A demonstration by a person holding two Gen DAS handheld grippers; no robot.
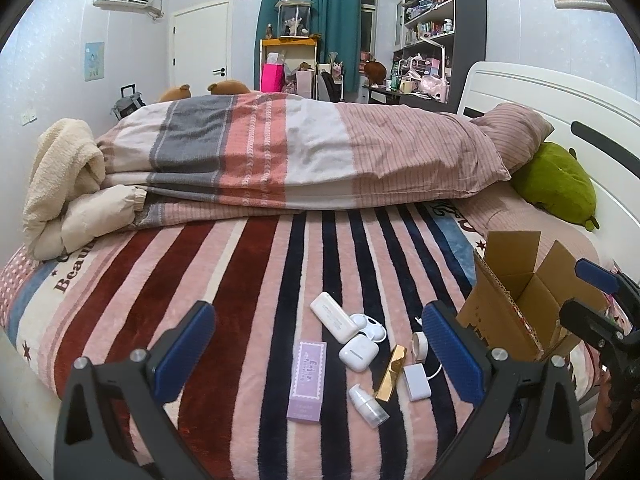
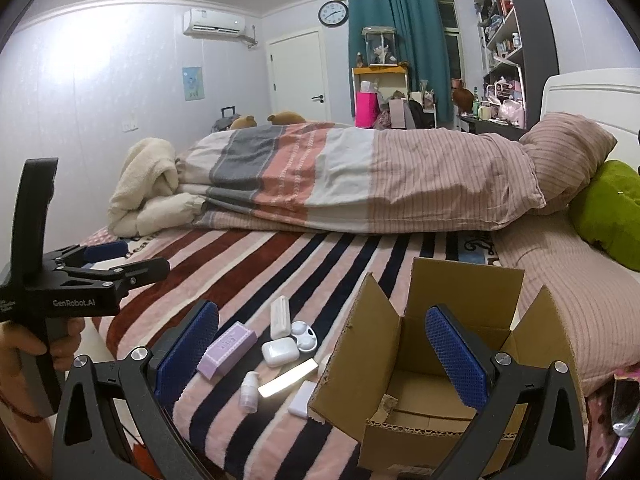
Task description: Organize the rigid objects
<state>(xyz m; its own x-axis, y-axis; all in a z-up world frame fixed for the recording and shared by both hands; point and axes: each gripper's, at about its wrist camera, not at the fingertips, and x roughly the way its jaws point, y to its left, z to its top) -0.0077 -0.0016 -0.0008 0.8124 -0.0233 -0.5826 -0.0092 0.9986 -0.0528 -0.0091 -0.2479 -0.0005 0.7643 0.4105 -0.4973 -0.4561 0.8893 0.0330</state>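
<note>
Several small rigid items lie on the striped blanket (image 1: pixel 240 280): a white power bank (image 1: pixel 334 316), a white earbuds case (image 1: pixel 358 352), a purple carton (image 1: pixel 307 380), a gold tube (image 1: pixel 392 366), a clear pump bottle (image 1: pixel 368 400) and a white adapter (image 1: pixel 417 382). An open cardboard box (image 2: pixel 460 300) stands just to their right, and the part of its floor that shows is bare. My left gripper (image 1: pixel 318 312) hovers open above the items and holds nothing. My right gripper (image 2: pixel 322 314) is open too, with one finger over the box.
A folded duvet (image 1: pixel 300 152) and a cream blanket (image 1: pixel 64 168) cross the bed behind the items. A green plush (image 2: pixel 608 204) lies by the white headboard (image 1: pixel 560 100). A hand (image 2: pixel 24 344) holds the left gripper's handle at the bed's near edge.
</note>
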